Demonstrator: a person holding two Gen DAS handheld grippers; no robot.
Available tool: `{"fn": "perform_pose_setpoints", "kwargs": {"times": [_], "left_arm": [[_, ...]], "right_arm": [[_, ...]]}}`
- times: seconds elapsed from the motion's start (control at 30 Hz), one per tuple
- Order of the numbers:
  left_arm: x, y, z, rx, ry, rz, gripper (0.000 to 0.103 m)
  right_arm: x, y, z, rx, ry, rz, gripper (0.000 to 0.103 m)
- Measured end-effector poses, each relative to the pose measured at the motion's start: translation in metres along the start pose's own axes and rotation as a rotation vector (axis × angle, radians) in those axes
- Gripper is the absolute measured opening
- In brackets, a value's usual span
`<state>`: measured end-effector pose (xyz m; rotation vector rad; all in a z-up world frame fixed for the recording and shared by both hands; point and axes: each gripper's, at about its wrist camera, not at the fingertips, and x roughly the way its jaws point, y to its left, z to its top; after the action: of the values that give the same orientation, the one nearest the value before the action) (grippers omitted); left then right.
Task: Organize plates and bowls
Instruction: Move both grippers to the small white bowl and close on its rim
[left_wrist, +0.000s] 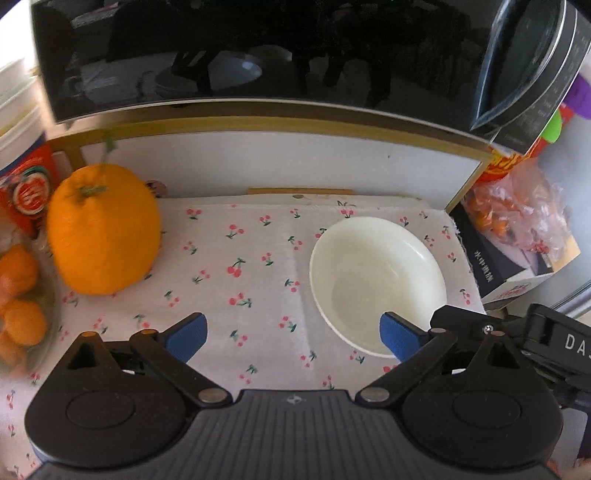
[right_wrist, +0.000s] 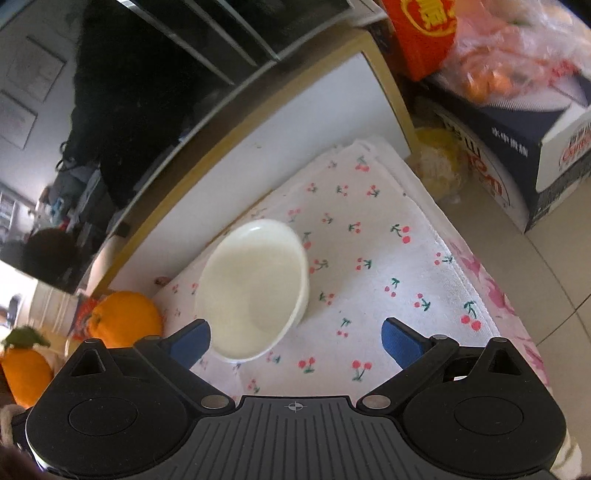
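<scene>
Left wrist view: left gripper (left_wrist: 291, 338) spread wide, nothing pinched; white bowl (left_wrist: 376, 284) right of centre on cherry-print cloth (left_wrist: 240, 266), right blue pad (left_wrist: 400, 338) overlapping its near rim; orange fruit (left_wrist: 103, 229) left | Right wrist view: right gripper (right_wrist: 295, 339) spread, empty; white bowl (right_wrist: 255, 288) centre-left beside left pad; boxes (right_wrist: 517, 147) upper right.

Open stretch: cherry-print white cloth (left_wrist: 236, 280), bare between the large knitted orange ball (left_wrist: 103, 229) and the shallow white ceramic bowl (left_wrist: 376, 280).
Rear limit: white panel with a gold frame (left_wrist: 258, 162), glossy black appliance (left_wrist: 240, 55) overhanging it.
Left obstacle: knitted orange ball, small oranges (left_wrist: 22, 295) beside it.
Right obstacle: dark blue cardboard box (right_wrist: 517, 122) carrying a plastic bag of fruit (right_wrist: 509, 55), just off the cloth edge.
Right margin: cloth strip between bowl and cloth edge, free.
</scene>
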<state>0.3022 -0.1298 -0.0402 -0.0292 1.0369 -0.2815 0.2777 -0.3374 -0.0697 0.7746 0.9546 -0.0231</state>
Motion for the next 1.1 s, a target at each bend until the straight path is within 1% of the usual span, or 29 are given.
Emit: {"fn": "perform_pose_setpoints", "kwargs": {"times": [0.07, 0.13, 0.17, 0.23, 0.27, 0.33, 0.37, 0.53, 0.57, 0.63, 0.77, 0.83, 0.93, 1.1], "left_arm": [[0.007, -0.003, 0.003, 0.008, 0.006, 0.009, 0.094], [0.012, -0.005, 0.004, 0.002, 0.009, 0.023, 0.086], [0.014, -0.006, 0.005, -0.004, 0.01, 0.027, 0.084], [0.019, -0.007, 0.006, -0.015, 0.009, 0.029, 0.075], [0.02, -0.007, 0.006, -0.02, 0.007, 0.029, 0.074], [0.024, -0.006, 0.006, -0.03, 0.003, 0.027, 0.066], [0.025, -0.006, 0.006, -0.036, 0.0, 0.026, 0.064], [0.026, -0.003, 0.006, -0.061, -0.014, 0.011, 0.048], [0.026, -0.003, 0.006, -0.065, -0.017, 0.009, 0.047], [0.026, -0.001, 0.005, -0.075, -0.021, 0.002, 0.041], [0.025, 0.0, 0.004, -0.093, -0.029, -0.011, 0.031], [0.026, 0.0, 0.004, -0.096, -0.033, -0.016, 0.024], [0.026, -0.002, 0.003, -0.085, -0.037, -0.024, 0.018], [0.024, -0.007, 0.002, -0.067, -0.046, -0.025, 0.012]], "right_arm": [[0.004, -0.004, 0.002, 0.003, -0.019, 0.002, 0.099], [0.007, -0.007, 0.002, 0.014, -0.038, -0.007, 0.097], [0.009, -0.008, 0.002, 0.02, -0.041, -0.01, 0.095], [0.011, -0.009, 0.002, 0.031, -0.043, -0.003, 0.085], [0.013, -0.009, 0.002, 0.033, -0.043, 0.003, 0.083], [0.015, -0.007, 0.002, 0.025, -0.048, 0.006, 0.072], [0.016, -0.006, 0.002, 0.018, -0.053, 0.003, 0.071], [0.021, -0.004, 0.001, 0.005, -0.064, -0.015, 0.052], [0.022, -0.004, 0.0, 0.007, -0.063, -0.017, 0.05], [0.023, -0.005, 0.0, 0.01, -0.06, -0.021, 0.042], [0.024, -0.005, -0.002, 0.009, -0.065, -0.021, 0.036], [0.024, -0.004, -0.002, 0.007, -0.068, -0.021, 0.031], [0.024, -0.003, -0.003, 0.008, -0.067, -0.014, 0.027], [0.025, 0.0, -0.004, 0.0, -0.07, -0.009, 0.017]]}}
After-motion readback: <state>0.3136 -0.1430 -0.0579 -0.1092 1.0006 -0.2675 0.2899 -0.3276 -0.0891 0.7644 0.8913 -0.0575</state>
